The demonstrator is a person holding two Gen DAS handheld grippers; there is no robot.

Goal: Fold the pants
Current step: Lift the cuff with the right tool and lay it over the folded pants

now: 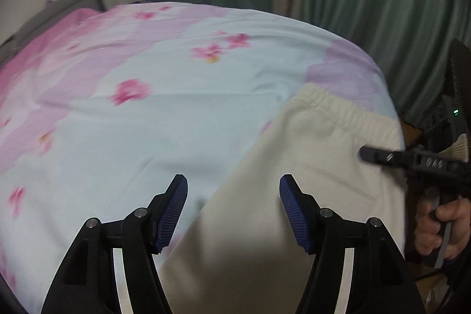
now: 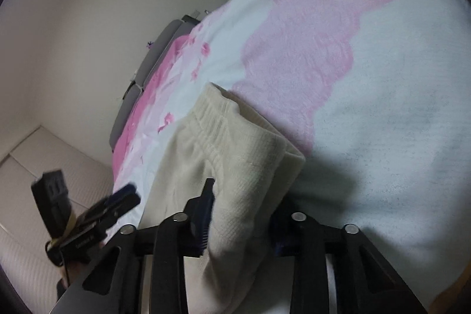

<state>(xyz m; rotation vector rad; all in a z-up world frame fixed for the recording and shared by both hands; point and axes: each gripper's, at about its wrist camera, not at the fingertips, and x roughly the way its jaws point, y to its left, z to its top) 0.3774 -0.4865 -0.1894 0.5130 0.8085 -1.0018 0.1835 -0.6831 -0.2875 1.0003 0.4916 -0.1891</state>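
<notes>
Cream pants (image 1: 294,181) lie on the bed's right side, with their elastic waistband (image 1: 341,111) at the far end. My left gripper (image 1: 234,196) hovers open above the pants' left edge, and nothing sits between its blue pads (image 1: 173,214). In the right wrist view a raised fold of the pants (image 2: 244,190) fills the gap of my right gripper (image 2: 241,219), which is shut on it. The fold hides the right pad. The right gripper (image 1: 379,158) also shows at the pants' right edge, held by a hand (image 1: 441,225). The left gripper (image 2: 123,199) appears beside the pants.
The bed carries a pale blue sheet with pink flowers (image 1: 147,108). Green curtains (image 1: 368,5) hang behind it and a white wall (image 2: 73,34) runs along its far side. A dark device with a green light (image 1: 456,108) stands at the right.
</notes>
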